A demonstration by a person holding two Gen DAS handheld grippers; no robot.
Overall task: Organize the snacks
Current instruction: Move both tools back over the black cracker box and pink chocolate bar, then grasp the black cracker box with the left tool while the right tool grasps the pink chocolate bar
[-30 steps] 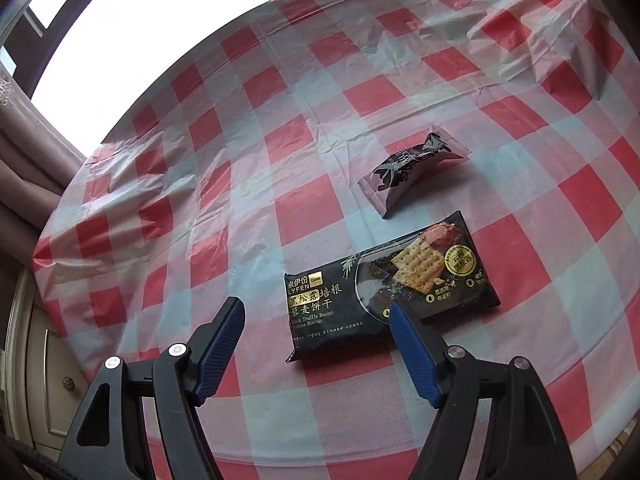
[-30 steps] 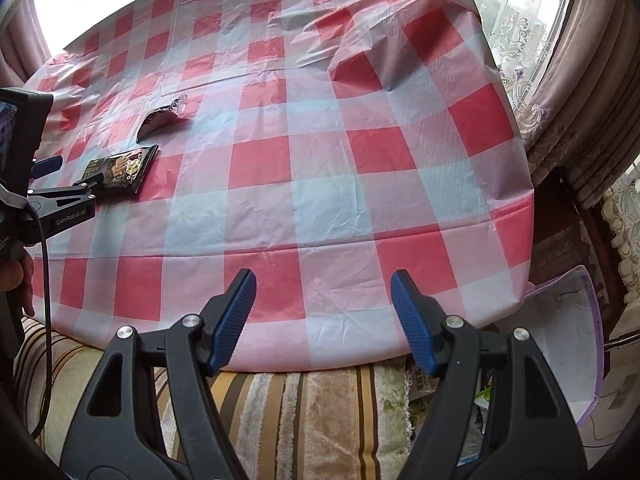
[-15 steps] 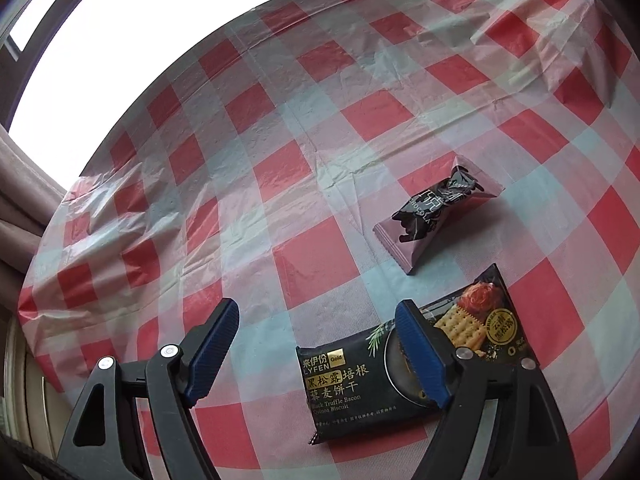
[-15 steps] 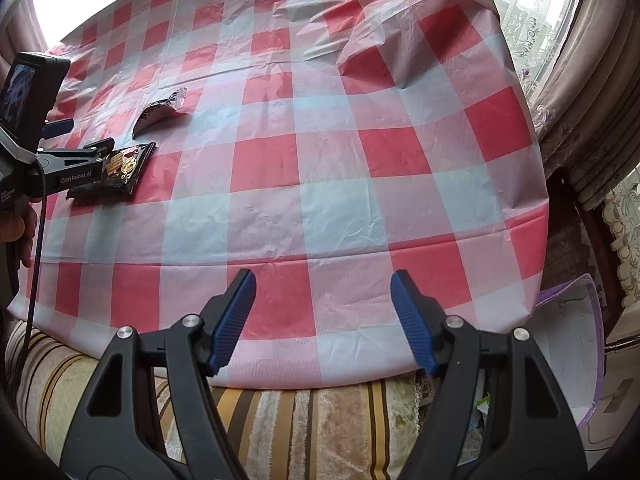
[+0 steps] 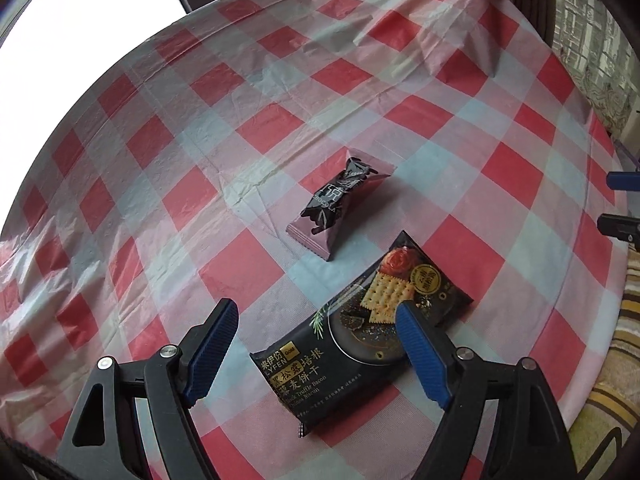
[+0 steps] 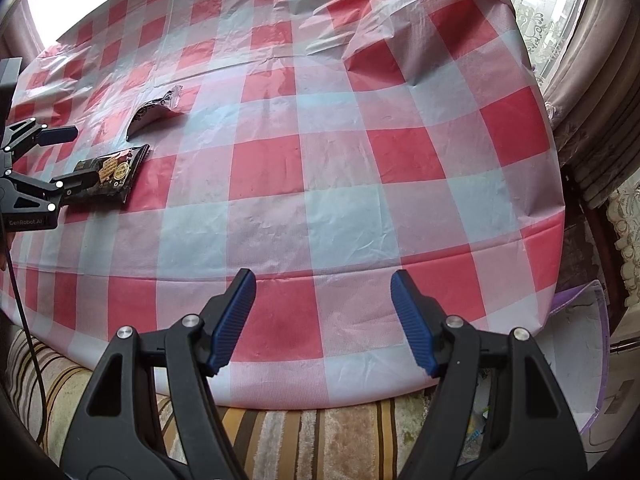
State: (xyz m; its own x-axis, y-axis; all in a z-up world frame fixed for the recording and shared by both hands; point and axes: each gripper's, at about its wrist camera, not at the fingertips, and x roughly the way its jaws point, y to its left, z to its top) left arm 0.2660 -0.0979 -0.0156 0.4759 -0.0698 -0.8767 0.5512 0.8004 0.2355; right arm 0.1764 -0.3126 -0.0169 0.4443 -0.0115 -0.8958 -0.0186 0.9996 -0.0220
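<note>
Table (image 6: 320, 184): red-and-white checked cloth, creased at the far right corner. Biscuit pack (image 5: 360, 344): black, flat, near the left edge. Small dark packet (image 5: 340, 208): just beyond it, apart. My left gripper (image 5: 316, 344): above the pack, fingers spread, nothing pinched. My right gripper (image 6: 323, 322): over the near edge, fingers spread, empty.

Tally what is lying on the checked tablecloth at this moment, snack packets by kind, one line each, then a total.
Flat black cracker packet with gold lettering: 1
Small dark purple crinkled sweet wrapper packet: 1
Total on the red and white checked plastic tablecloth: 2
</note>
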